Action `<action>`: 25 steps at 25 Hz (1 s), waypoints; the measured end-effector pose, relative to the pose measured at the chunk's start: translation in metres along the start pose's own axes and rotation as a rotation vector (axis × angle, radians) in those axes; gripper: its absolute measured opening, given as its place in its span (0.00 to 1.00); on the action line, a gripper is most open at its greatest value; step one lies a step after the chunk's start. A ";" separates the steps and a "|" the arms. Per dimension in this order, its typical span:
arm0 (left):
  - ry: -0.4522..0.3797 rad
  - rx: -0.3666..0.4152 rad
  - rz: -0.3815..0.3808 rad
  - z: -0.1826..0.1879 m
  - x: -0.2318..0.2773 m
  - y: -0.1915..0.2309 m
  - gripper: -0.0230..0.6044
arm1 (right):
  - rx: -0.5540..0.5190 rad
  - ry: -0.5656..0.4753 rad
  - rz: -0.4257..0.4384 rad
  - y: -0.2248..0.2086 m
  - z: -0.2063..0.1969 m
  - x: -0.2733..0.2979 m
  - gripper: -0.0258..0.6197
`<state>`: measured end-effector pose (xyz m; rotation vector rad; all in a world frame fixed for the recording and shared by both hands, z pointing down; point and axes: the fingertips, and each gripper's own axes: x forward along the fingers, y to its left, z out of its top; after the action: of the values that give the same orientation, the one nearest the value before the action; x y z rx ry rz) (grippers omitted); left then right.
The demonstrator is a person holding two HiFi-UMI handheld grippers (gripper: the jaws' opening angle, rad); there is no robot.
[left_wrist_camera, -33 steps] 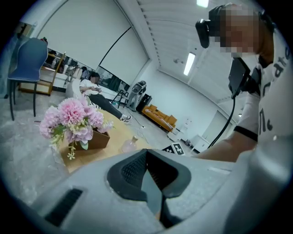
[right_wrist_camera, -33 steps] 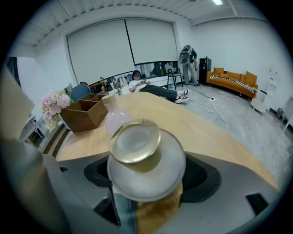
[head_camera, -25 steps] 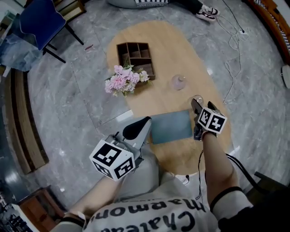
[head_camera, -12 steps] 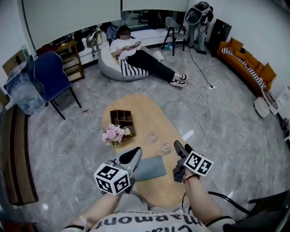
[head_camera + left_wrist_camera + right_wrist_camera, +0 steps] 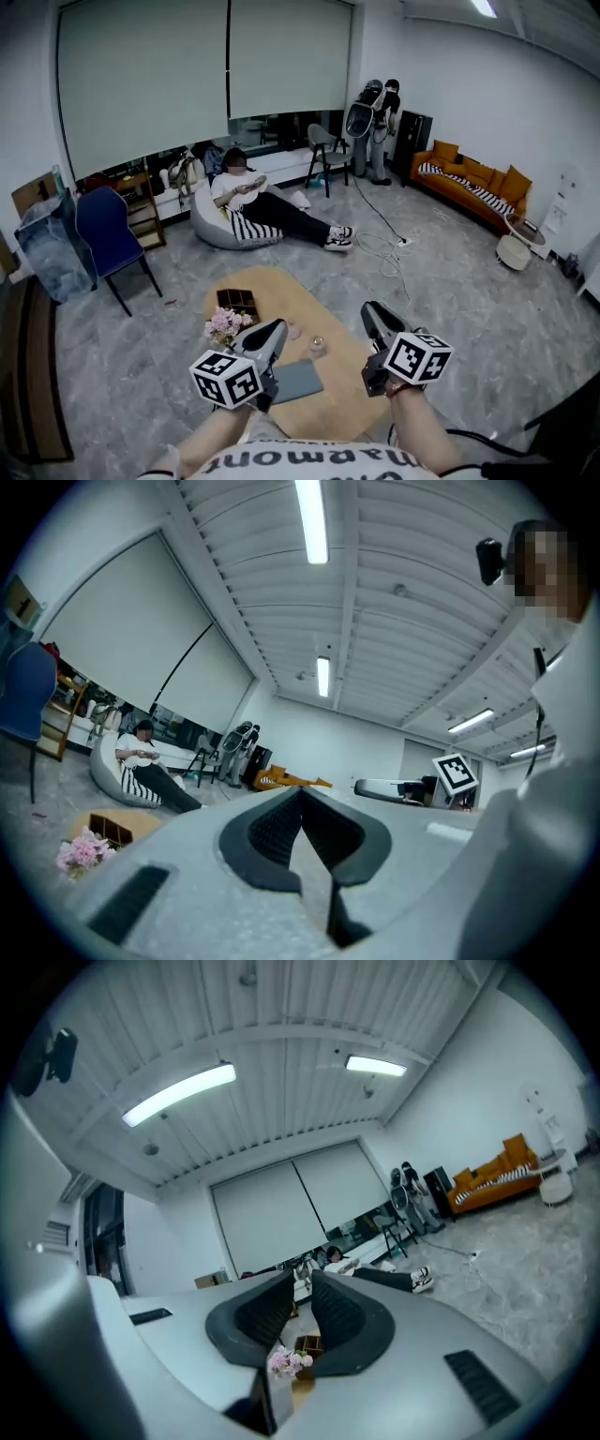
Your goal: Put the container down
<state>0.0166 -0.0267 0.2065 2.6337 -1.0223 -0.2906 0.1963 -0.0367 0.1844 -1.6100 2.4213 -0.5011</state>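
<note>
A small clear glass container (image 5: 317,345) stands on the oval wooden table (image 5: 345,398), with nothing holding it. My left gripper (image 5: 271,331) is raised over the table's near left side. In the left gripper view its jaws (image 5: 300,797) meet at the tip, shut and empty. My right gripper (image 5: 371,315) is up above the table's near right edge, to the right of the glass. In the right gripper view its jaws (image 5: 302,1284) are closing with a narrow gap and nothing between them.
A grey-blue mat (image 5: 298,380) lies on the near part of the table. Pink flowers (image 5: 223,325) and a wooden compartment box (image 5: 234,300) are at the far end. Beyond are a seated person (image 5: 246,202), a blue chair (image 5: 105,234), floor cables (image 5: 380,248) and an orange sofa (image 5: 473,183).
The head view has tipped up from the tabletop to the whole room. Both grippers now point up and forward, and the right gripper has come away from the glass it was beside.
</note>
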 end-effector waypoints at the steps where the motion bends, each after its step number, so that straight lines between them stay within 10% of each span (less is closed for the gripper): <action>1: -0.014 0.017 -0.011 0.005 -0.005 -0.012 0.06 | -0.051 -0.006 0.010 0.009 0.007 -0.014 0.14; 25: -0.019 0.035 -0.010 0.006 -0.101 -0.121 0.06 | -0.144 0.080 -0.144 0.018 -0.015 -0.169 0.08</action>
<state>0.0165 0.1261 0.1670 2.6733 -1.0292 -0.3034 0.2422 0.1278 0.1868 -1.8676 2.4619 -0.4304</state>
